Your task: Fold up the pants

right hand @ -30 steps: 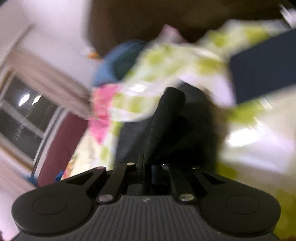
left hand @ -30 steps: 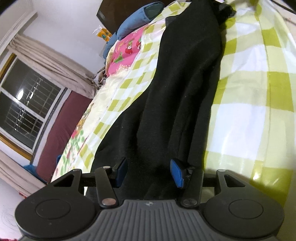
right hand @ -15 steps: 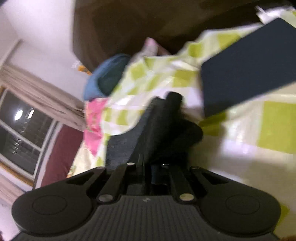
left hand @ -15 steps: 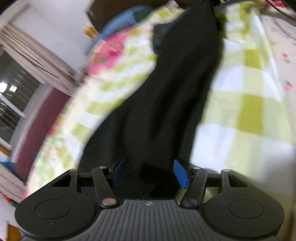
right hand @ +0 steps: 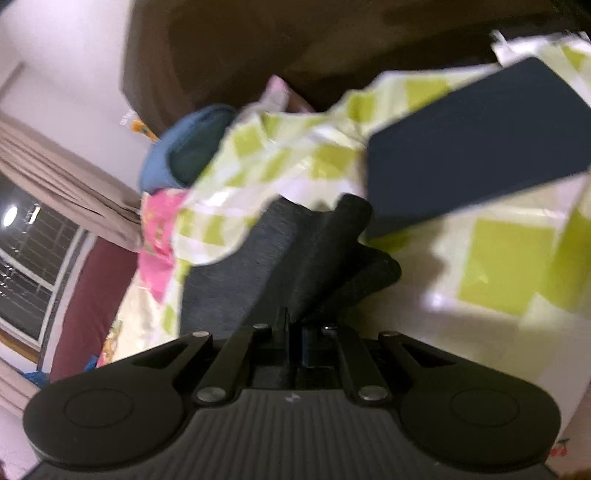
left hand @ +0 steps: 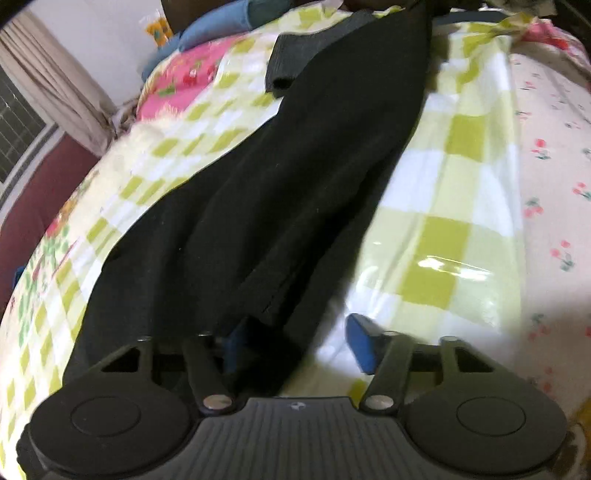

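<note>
Black pants (left hand: 280,192) lie stretched lengthwise along the bed, on a green-and-white checked cover (left hand: 443,229), the ribbed waistband (left hand: 295,59) at the far end and the hem end near the left wrist camera. Left hand-held gripper (left hand: 295,343) sits over the near hem with jaws apart; they have just been closing a little, and black cloth lies between them, against the left blue pad (left hand: 232,343), while the right blue pad (left hand: 360,341) stands clear over the cover, so nothing is pinched. The pants' right long edge runs roughly straight up the frame; the left edge bulges outward near the camera. There is wide bare checked cover to the right of the pants, then a cherry-print sheet (left hand: 546,184) further right. On the left is a narrower strip of cover before the bed edge, with the maroon wall (left hand: 40,199) and curtain (left hand: 51,74) beyond. Blue pillow (left hand: 218,26) lies past the waistband on the far left. Right hand-held gripper (right hand: 293,343) is closed tight on a bunched fold of the dark ribbed waistband cloth, which rises from between its jaws. A dark blue flat item (right hand: 476,144) lies on the cover just beyond and right of that bunch; whether they touch is unclear in the blur. Dark wooden headboard (right hand: 295,48) closes off the far end.
</note>
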The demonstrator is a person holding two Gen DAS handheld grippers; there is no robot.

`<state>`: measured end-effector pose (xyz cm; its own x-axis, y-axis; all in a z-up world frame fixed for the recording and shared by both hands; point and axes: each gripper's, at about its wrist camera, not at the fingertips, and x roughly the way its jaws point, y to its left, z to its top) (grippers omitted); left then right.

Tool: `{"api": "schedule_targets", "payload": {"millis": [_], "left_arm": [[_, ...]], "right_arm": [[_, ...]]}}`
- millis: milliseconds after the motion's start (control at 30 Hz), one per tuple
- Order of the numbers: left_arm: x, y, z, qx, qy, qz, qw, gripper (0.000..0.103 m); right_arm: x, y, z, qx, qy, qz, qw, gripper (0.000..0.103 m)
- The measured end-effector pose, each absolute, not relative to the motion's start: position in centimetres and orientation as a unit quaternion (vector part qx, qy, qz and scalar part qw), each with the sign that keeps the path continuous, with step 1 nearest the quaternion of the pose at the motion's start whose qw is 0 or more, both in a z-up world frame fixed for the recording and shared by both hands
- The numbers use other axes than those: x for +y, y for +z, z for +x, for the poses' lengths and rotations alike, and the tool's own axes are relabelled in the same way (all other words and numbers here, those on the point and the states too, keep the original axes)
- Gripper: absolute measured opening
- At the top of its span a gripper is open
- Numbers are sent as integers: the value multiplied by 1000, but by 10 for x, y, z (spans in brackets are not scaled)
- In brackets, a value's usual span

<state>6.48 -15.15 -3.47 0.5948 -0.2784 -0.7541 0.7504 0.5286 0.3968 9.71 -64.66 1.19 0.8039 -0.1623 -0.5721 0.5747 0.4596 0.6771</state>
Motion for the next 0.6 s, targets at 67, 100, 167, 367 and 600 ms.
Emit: {"api": "schedule_targets", "payload": {"millis": [67, 100, 167, 367, 600], "left_arm": [[-147, -22, 55, 332, -341, 360, 803, 67], [-144, -13, 51, 333, -358, 347, 800, 69], [-143, 1, 50, 317, -365, 341, 806, 71], [-159, 4, 99, 310, -302, 283, 856, 72], [-167, -26, 60, 330, -339, 355, 806, 71]], "right_arm": [[-646, 10, 92, 218, -221, 464, 830, 7], [-645, 10, 91, 219, -221, 459, 832, 7], [-644, 8, 91, 220, -222, 454, 834, 7], [-647, 7, 96, 221, -225, 455, 833, 7], [-641, 24, 91, 197, -192, 473, 837, 7]]}}
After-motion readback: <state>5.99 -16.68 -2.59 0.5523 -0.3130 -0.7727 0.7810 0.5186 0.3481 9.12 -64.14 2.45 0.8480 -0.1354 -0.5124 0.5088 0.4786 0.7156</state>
